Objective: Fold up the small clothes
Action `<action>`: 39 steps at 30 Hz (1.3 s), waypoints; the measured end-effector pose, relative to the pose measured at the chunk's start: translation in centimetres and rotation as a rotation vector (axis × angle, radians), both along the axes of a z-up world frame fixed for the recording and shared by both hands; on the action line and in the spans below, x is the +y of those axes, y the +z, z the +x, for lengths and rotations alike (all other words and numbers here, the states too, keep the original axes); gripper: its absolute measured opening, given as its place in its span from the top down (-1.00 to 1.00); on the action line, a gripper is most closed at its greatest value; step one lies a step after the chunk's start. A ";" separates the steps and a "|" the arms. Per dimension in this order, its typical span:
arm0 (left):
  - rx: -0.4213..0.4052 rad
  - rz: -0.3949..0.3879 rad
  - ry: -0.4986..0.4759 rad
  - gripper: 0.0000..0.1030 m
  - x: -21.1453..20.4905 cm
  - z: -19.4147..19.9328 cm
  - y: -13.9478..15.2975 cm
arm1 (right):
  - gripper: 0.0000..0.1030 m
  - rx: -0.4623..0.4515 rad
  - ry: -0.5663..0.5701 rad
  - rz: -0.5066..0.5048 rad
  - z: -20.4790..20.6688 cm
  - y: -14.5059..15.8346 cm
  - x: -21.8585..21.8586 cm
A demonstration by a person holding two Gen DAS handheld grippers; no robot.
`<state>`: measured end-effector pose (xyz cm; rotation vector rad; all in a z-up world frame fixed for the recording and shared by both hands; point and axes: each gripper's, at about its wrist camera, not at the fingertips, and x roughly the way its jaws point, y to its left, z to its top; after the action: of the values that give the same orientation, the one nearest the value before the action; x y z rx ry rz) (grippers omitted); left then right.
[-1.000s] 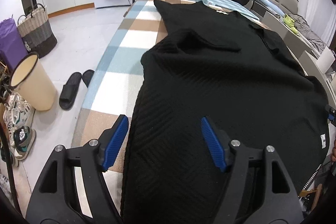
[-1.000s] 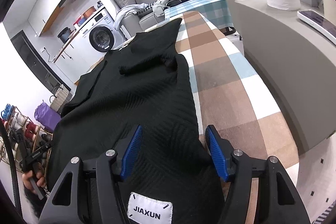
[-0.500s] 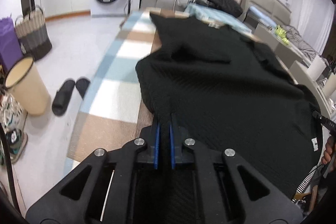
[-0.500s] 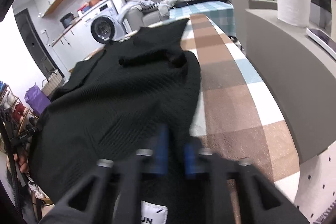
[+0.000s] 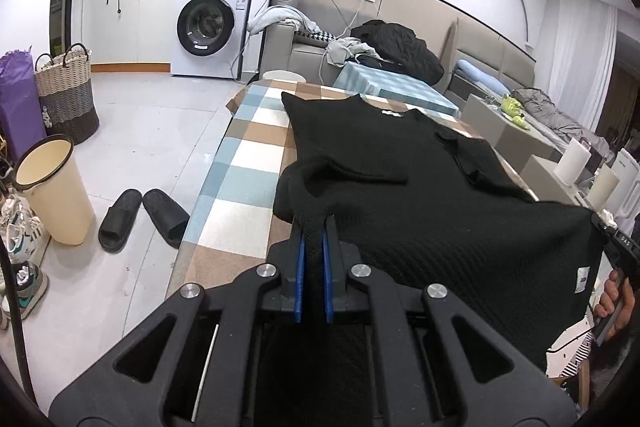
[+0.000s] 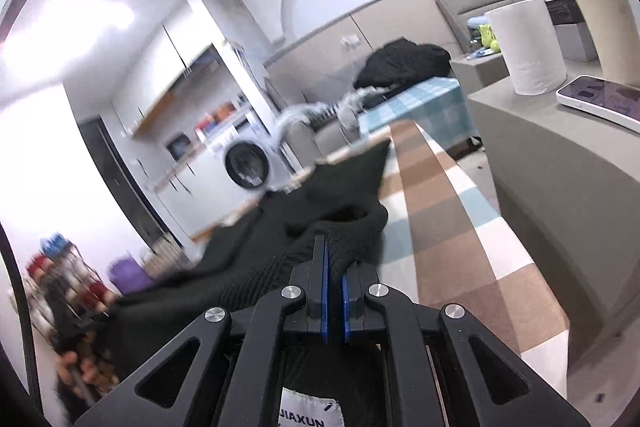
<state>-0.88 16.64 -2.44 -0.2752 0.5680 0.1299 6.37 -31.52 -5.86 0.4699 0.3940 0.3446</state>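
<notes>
A black knit top (image 5: 400,163) lies along a checked table (image 5: 240,163), collar at the far end. My left gripper (image 5: 314,227) is shut on the hem at its near left corner, and the cloth rises off the table there. In the right wrist view my right gripper (image 6: 334,251) is shut on the same black knit top (image 6: 320,203) at the near right hem, with a white brand label (image 6: 310,411) hanging below the fingers. The hem stretches between both grippers. A hand (image 5: 614,301) holding the other gripper shows at the right edge.
A cream bin (image 5: 52,187), black slippers (image 5: 140,217) and a woven basket (image 5: 66,91) stand on the floor left of the table. A grey counter (image 6: 560,163) on the right carries a paper roll (image 6: 528,47) and a phone (image 6: 604,99). A sofa with clothes (image 5: 384,47) lies beyond.
Both grippers went from open over the hem to shut on it, then lifted and tilted up, pulling the near edge of the top off the table.
</notes>
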 end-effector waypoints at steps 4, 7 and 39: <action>-0.003 -0.012 0.001 0.91 0.9 0.9 0.6 | 0.91 0.004 -0.033 -0.018 0.5 0.6 0.6; 0.003 -0.020 0.013 0.91 1.7 2.9 0.8 | 0.91 0.058 -0.077 -0.049 2.3 1.1 1.6; 0.273 -0.058 0.004 0.66 3.0 19.3 -7.4 | 0.40 0.414 -0.083 -0.146 16.0 -3.5 4.4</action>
<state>18.43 19.62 -9.88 -0.3173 0.8426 0.1563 22.36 -27.10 -9.41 0.4121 0.7938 0.1339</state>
